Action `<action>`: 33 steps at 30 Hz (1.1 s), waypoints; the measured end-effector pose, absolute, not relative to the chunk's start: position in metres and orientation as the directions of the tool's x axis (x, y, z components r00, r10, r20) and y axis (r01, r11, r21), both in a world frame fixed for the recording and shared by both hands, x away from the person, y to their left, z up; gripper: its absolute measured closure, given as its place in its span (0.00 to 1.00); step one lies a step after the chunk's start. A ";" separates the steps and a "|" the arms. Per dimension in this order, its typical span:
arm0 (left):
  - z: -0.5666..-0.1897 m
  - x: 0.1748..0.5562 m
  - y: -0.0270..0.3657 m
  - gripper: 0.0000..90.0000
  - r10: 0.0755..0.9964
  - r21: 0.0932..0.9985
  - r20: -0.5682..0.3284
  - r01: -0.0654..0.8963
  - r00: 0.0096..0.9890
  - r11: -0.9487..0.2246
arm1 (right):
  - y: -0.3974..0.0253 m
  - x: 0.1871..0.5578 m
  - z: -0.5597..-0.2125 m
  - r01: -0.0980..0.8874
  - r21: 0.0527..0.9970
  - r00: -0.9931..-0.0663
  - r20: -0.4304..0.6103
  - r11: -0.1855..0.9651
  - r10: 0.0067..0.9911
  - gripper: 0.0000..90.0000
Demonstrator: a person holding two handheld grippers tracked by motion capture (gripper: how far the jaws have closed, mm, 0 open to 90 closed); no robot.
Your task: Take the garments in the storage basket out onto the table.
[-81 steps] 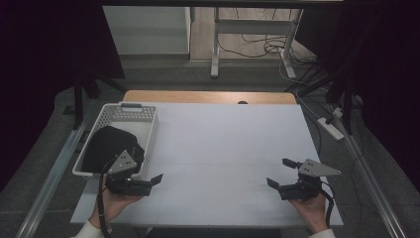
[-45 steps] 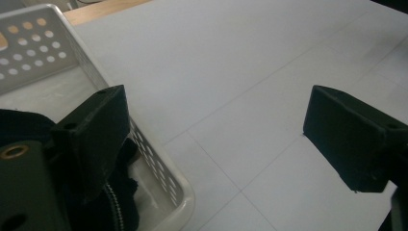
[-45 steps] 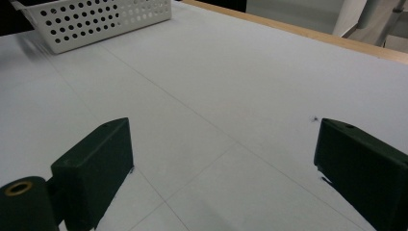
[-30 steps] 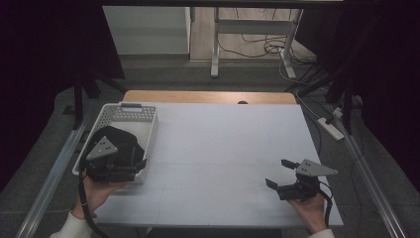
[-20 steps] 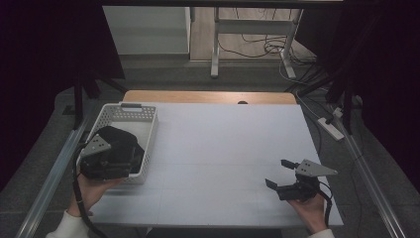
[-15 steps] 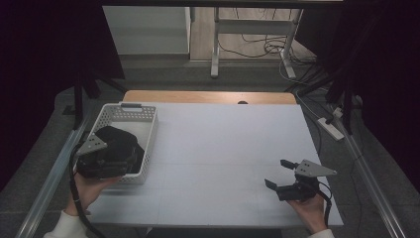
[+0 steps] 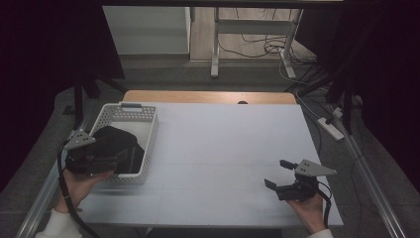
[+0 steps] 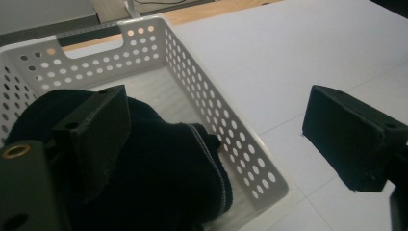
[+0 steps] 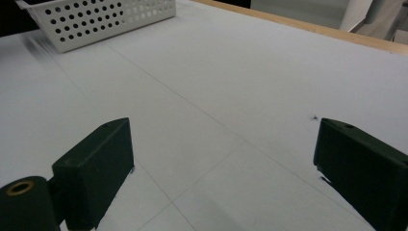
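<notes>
A white perforated basket [image 7: 147, 130] stands at the table's left edge and holds a dark folded cloth [image 7: 121, 146]. My left gripper [image 7: 96, 159] hovers over the basket's near end, open, above that cloth [image 8: 159, 187]; one jaw is over the cloth, the other out past the basket wall [image 8: 226, 130]. My right gripper [image 7: 280, 174] rests low over the table's front right, open with nothing between its jaws. In the right gripper view [image 9: 223, 168] the bare white table lies ahead, with the basket [image 9: 101, 19] far off at the top left.
The white table [image 7: 228, 148] has a wooden strip [image 7: 208, 97] along its far edge. A power strip [image 7: 331, 128] and cables lie on the floor to the right. Table legs and more cables stand beyond the far edge.
My left gripper has moved from the table's front left up and leftward to above the basket's near end. The right gripper has stayed put.
</notes>
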State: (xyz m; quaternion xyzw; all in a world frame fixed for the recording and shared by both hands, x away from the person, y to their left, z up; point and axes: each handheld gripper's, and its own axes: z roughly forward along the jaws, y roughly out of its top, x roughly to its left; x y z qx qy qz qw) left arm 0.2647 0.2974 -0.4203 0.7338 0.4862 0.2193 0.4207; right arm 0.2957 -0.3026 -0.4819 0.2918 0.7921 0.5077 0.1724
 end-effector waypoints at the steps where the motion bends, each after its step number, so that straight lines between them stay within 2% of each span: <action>1: -0.420 0.266 0.299 0.12 0.900 0.829 -0.087 0.533 0.427 -0.172 | -0.303 0.295 -0.482 0.286 0.905 -0.770 0.023 0.313 0.637 0.07; 14: -0.408 0.286 0.312 0.12 0.918 0.799 -0.064 0.571 0.391 -0.187 | -0.305 0.296 -0.483 0.290 0.904 -0.764 0.021 0.314 0.644 0.07; 33: -0.416 0.299 0.338 0.10 0.939 0.732 -0.079 0.659 0.335 -0.174 | -0.302 0.297 -0.487 0.309 0.894 -0.764 0.030 0.325 0.645 0.07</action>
